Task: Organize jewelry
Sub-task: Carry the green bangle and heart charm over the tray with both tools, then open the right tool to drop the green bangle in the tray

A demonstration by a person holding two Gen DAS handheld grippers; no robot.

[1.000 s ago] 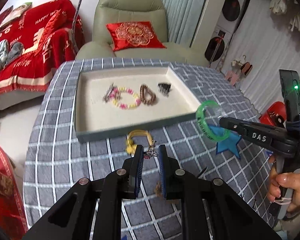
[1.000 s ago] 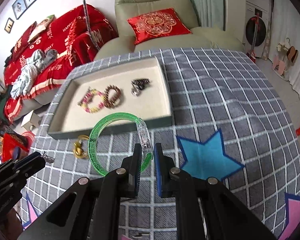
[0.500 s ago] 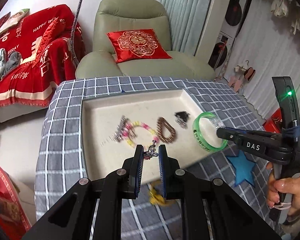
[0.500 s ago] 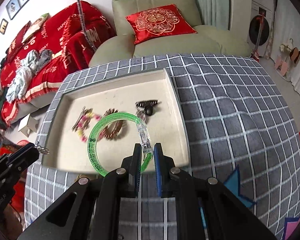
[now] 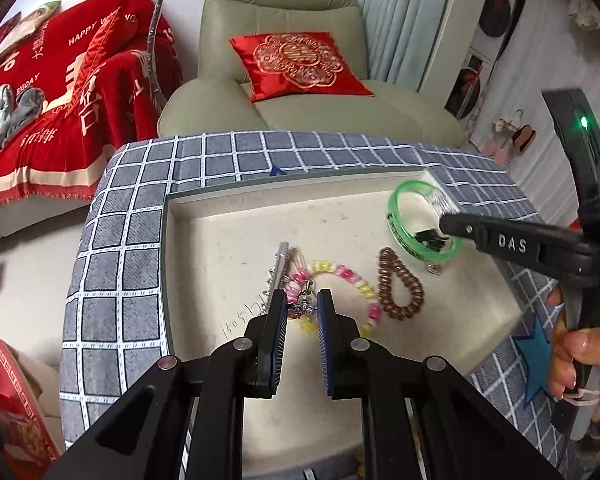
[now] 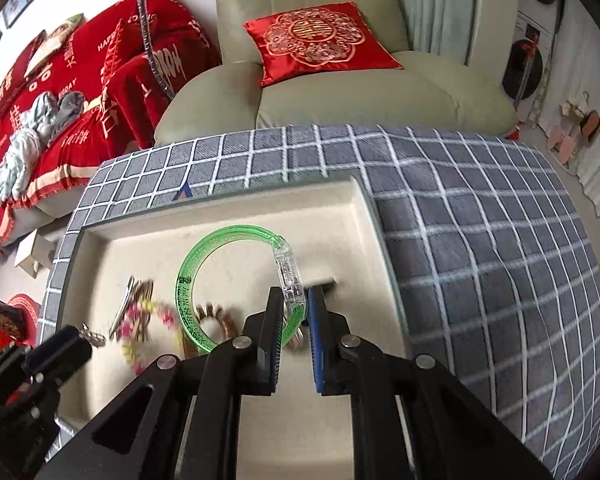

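A cream tray (image 5: 204, 280) lies on the grey checked table. My left gripper (image 5: 302, 307) is shut on a small metal charm (image 5: 302, 308) and holds it over the tray, above a pink and yellow bead bracelet (image 5: 342, 274). My right gripper (image 6: 293, 303) is shut on a green bangle (image 6: 188, 280) by its clear clasp and holds it over the tray's right part; the bangle also shows in the left wrist view (image 5: 396, 224). In the tray lie a silver hair clip (image 5: 280, 264), a brown coil bracelet (image 5: 400, 284) and a black clip (image 5: 430, 238).
The grey checked tablecloth (image 6: 480, 240) with blue star patches (image 5: 534, 354) surrounds the tray. Behind the table stand a green armchair (image 6: 340, 92) with a red cushion and a red-covered sofa (image 5: 40, 92).
Both grippers have moved forward from the table's front over the tray, carrying the charm and the green bangle. The yellow piece on the cloth has left the view.
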